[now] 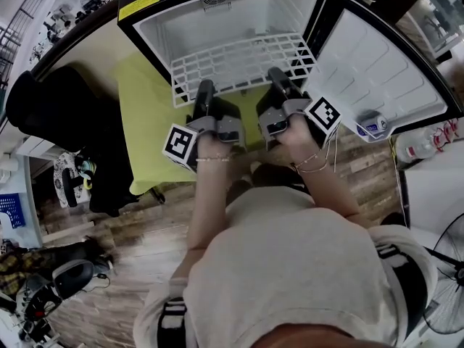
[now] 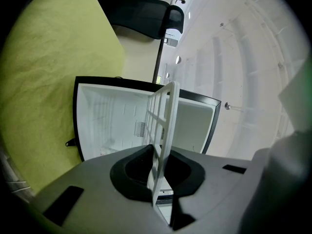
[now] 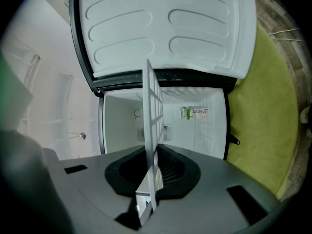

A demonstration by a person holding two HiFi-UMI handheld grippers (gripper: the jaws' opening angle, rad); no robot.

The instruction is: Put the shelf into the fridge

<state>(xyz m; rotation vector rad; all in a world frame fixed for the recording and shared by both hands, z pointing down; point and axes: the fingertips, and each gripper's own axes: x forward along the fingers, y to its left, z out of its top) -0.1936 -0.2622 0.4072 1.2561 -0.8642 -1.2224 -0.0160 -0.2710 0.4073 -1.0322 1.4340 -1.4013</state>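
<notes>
Shelf (image 1: 239,64): one – white wire grid, held flat by its near edge at two spots, far part reaching into the mouth of the fridge; seen edge-on in both gripper views (image 2: 163,121) (image 3: 152,116); resting on a ledge or not, cannot tell.
Fridge (image 1: 167,27): one, small, black rim, white bare inside (image 2: 107,116) (image 3: 204,130); set on the mat toward its far edge.
Door (image 1: 377,71): one, swung fully open at the fridge's right, white ribbed liner facing out (image 3: 165,28).
Grippers: two.
Left gripper (image 1: 205,89): jaws clamped on the near-left part of the shelf's edge, wire pinched between the dark pads (image 2: 158,172).
Right gripper (image 1: 279,78): jaws closed on the near-right part of the same edge, grid standing between the pads (image 3: 152,177).
Marker cubes: two – left one (image 1: 181,143) and right one (image 1: 323,116), each at the back of its gripper.
Mat (image 1: 145,122): one, yellow-green, spread beneath the fridge and out past its left side (image 2: 48,82) (image 3: 263,121).
Sticker (image 3: 195,112): one, on the fridge's back wall, print too small to read.
Carton (image 1: 373,124): one, small, in the pocket at the door's near corner.
Floor (image 1: 130,230): wood planks around the mat's near edge.
</notes>
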